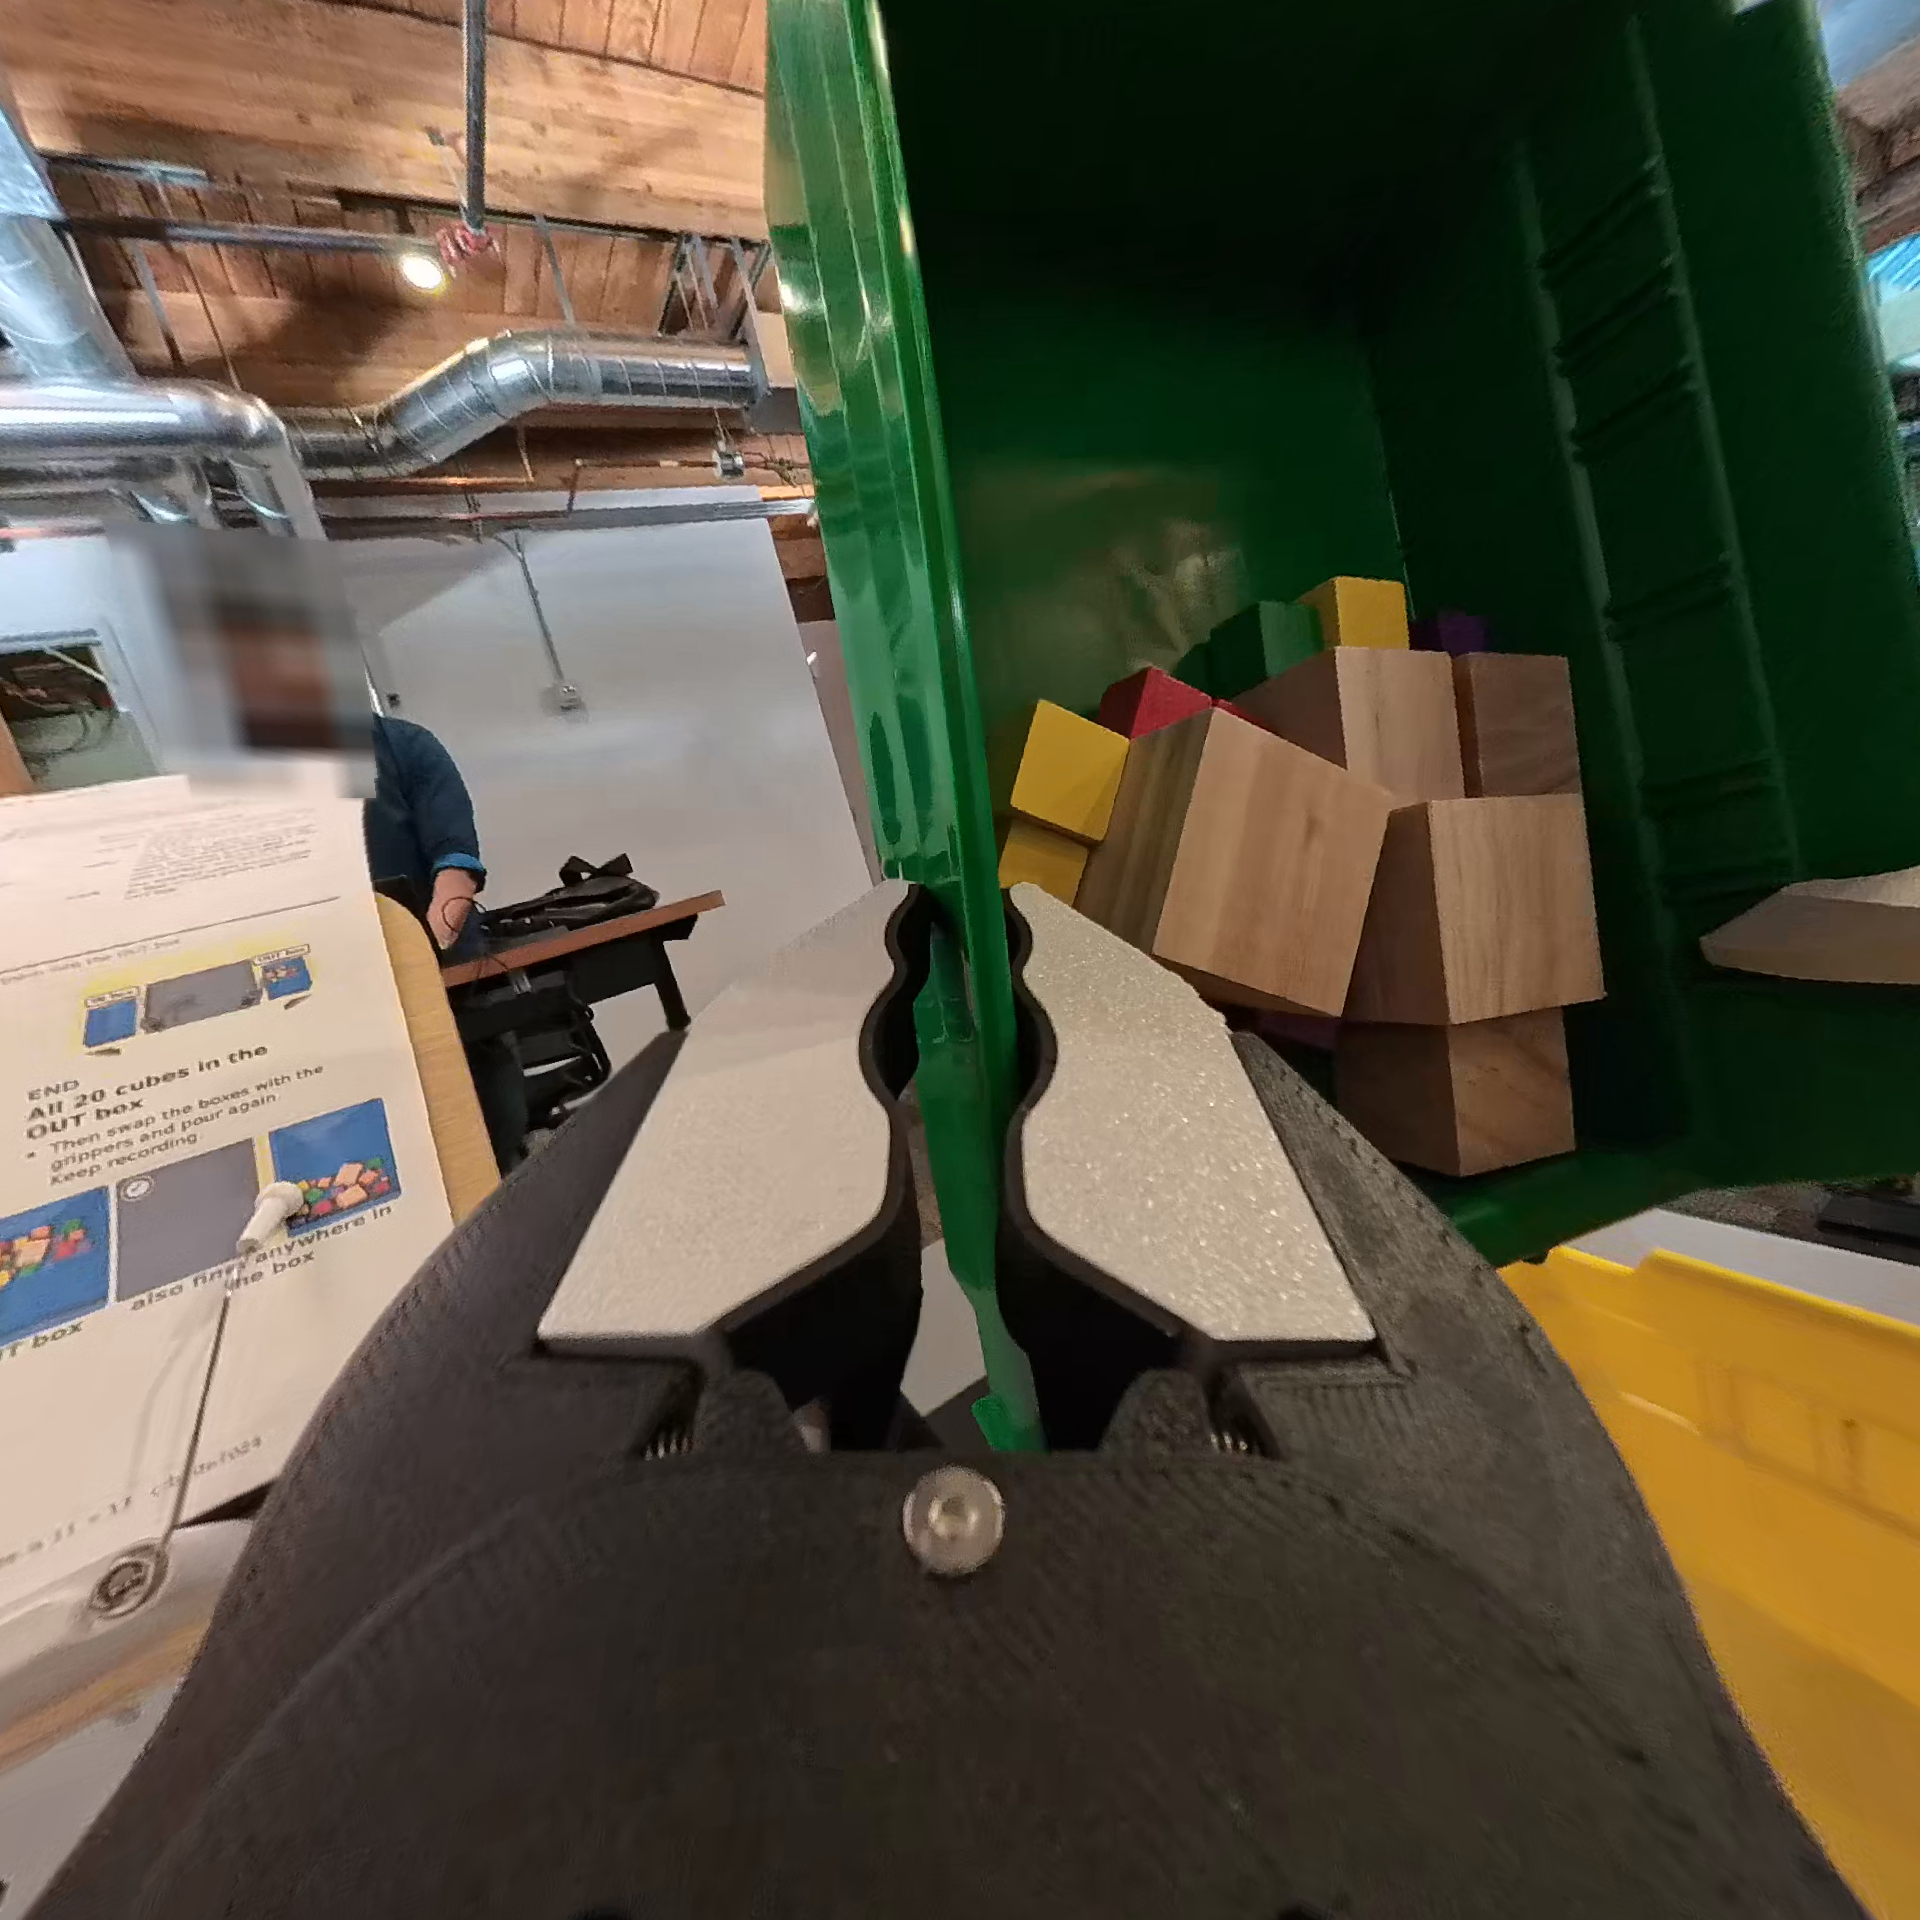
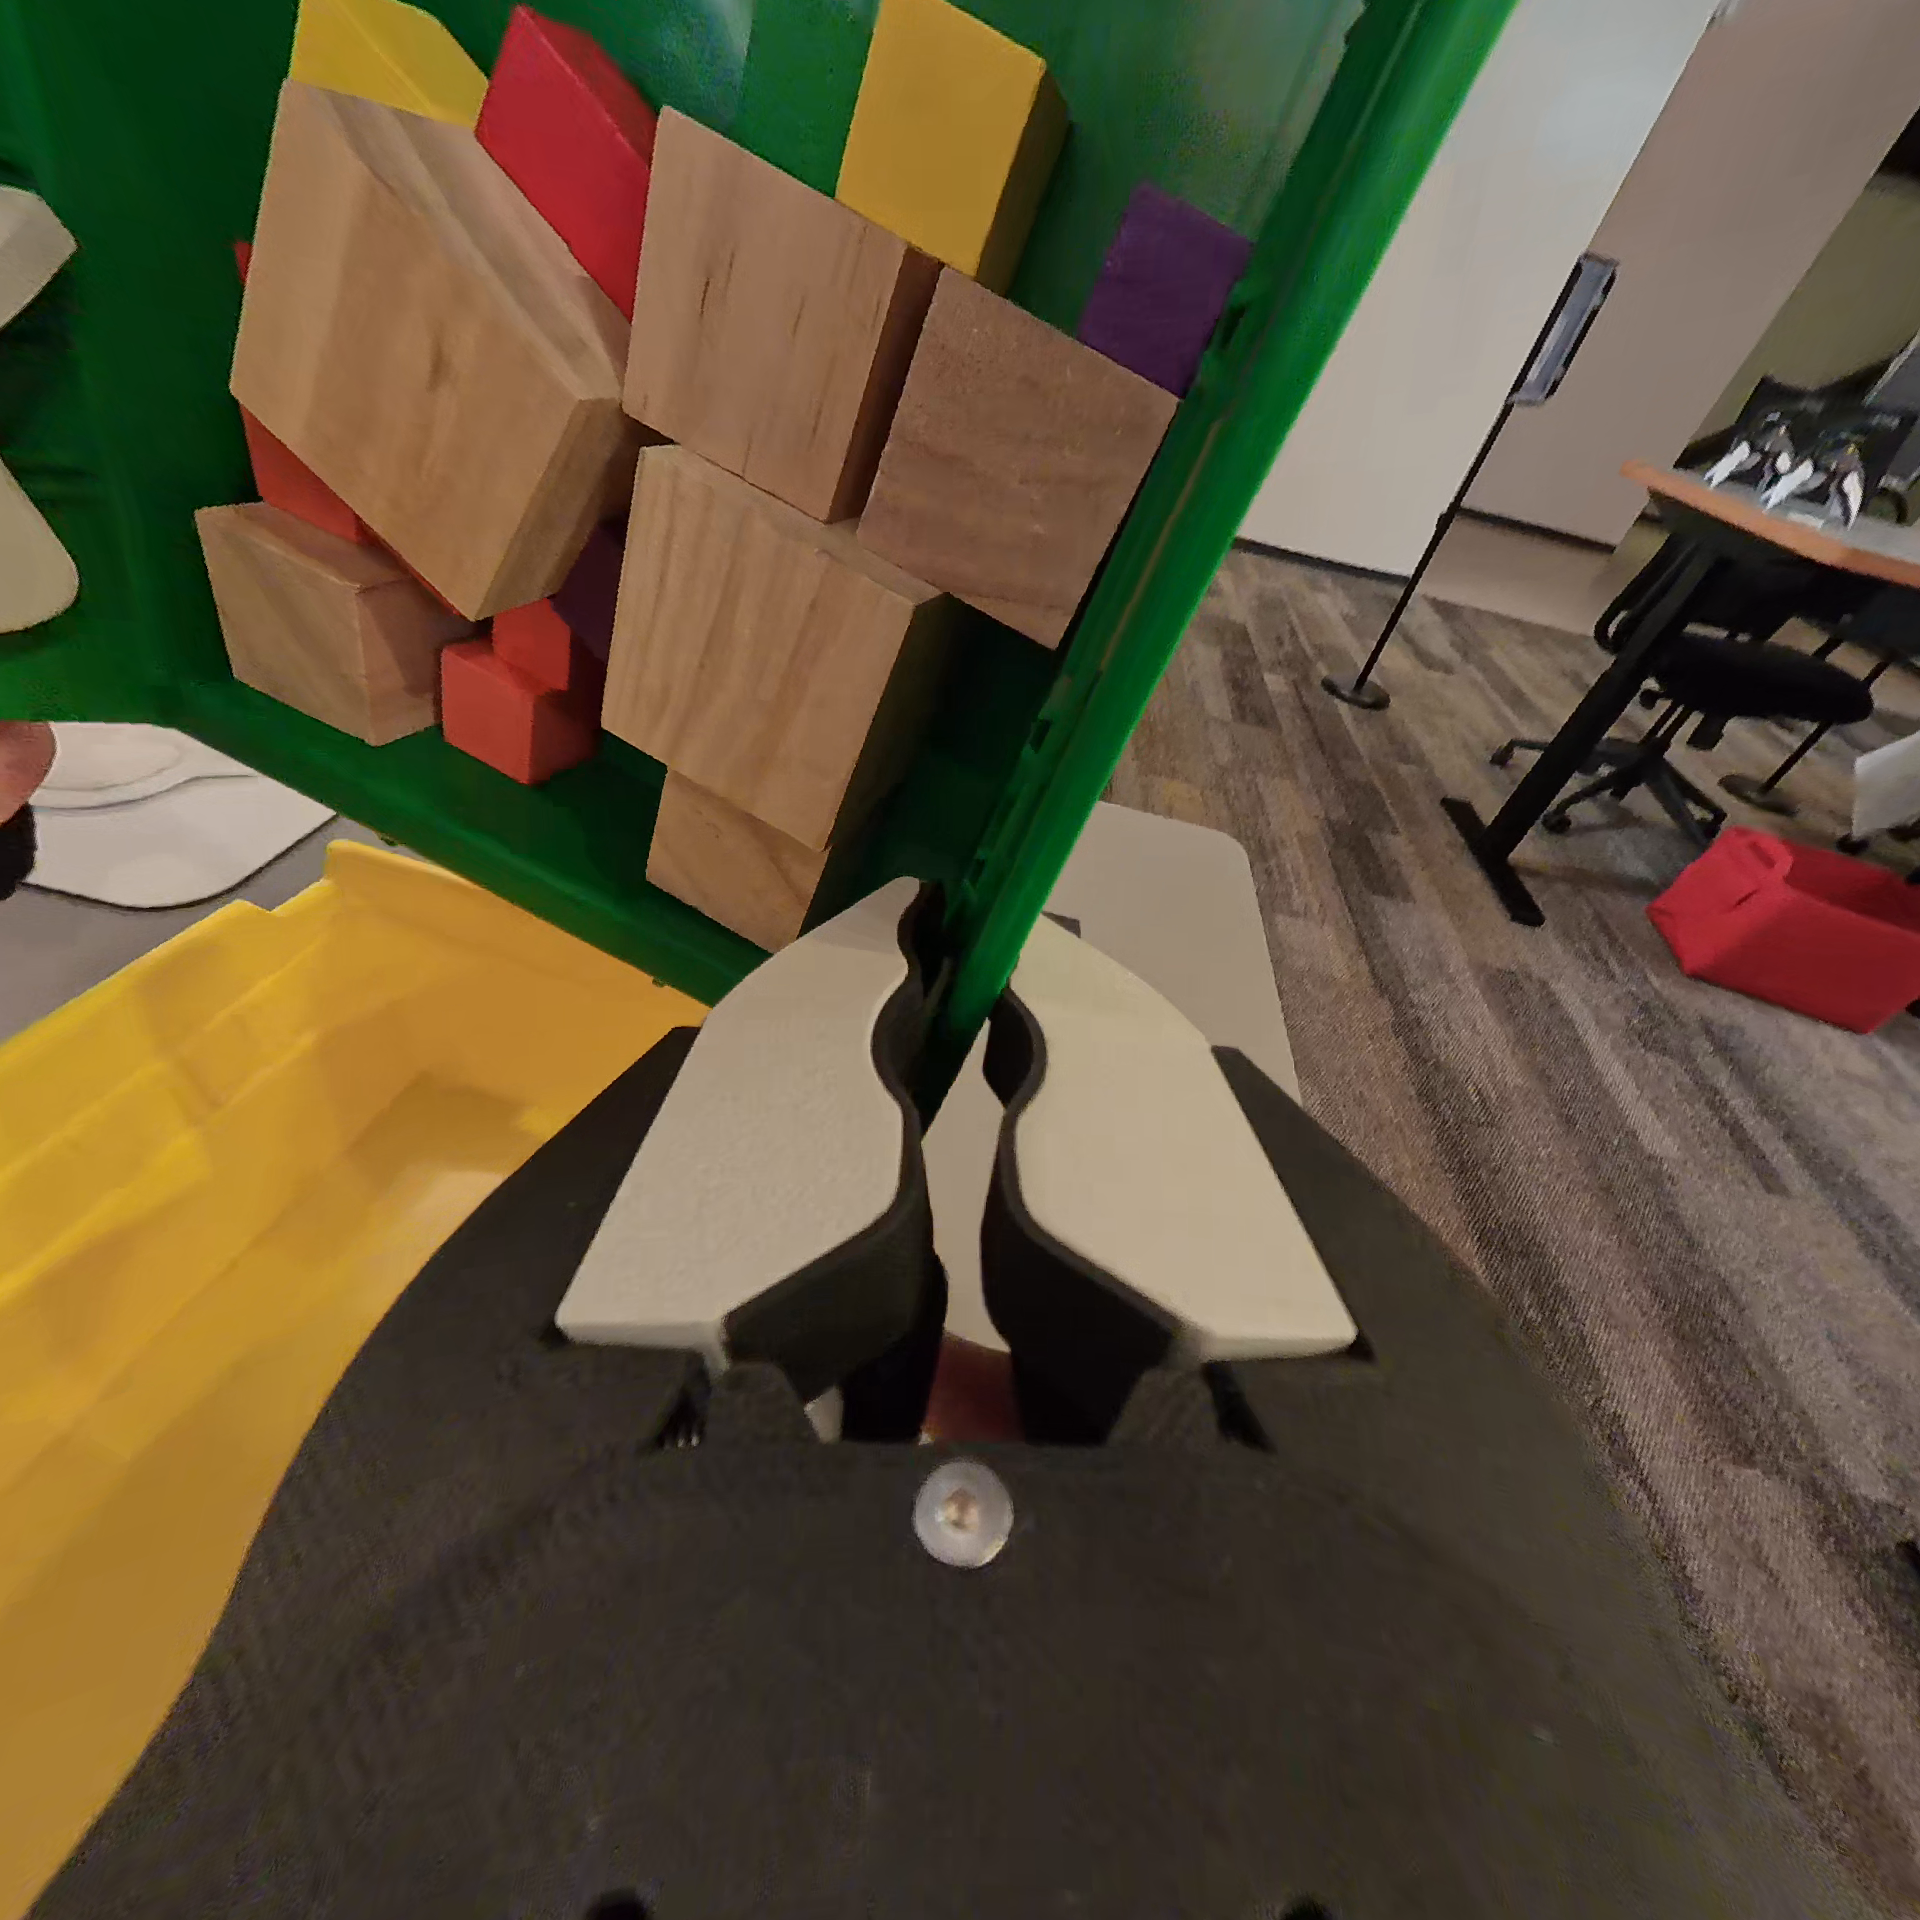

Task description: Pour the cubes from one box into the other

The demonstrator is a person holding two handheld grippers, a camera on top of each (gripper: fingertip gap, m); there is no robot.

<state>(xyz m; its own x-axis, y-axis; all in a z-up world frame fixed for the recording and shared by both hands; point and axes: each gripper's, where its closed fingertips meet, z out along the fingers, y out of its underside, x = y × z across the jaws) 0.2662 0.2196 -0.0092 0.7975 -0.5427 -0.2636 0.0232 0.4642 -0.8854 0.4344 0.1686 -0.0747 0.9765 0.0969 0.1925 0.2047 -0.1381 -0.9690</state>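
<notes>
The left gripper (image 1: pixel 961 925) had its fingers pinched on one side wall of the green box (image 1: pixel 1195 416), and the right gripper (image 2: pixel 961 935) clamped the opposite wall in the same way, so the box hung tipped steeply between them above the yellow box (image 2: pixel 208 1091). The cubes (image 2: pixel 727 436) (plain wood mixed with red, yellow and purple) were heaped against the low end of the green box, close to its lip, and none could be seen in the yellow box. Pouring well from here probably meant raising both hands together so the box rolled evenly without twisting in the fingers. The lip should stay over the yellow opening, since the large wooden cubes (image 1: pixel 1351 883) looked ready to slide out in a rush and could bounce onto the worktop (image 2: pixel 1164 873).
</notes>
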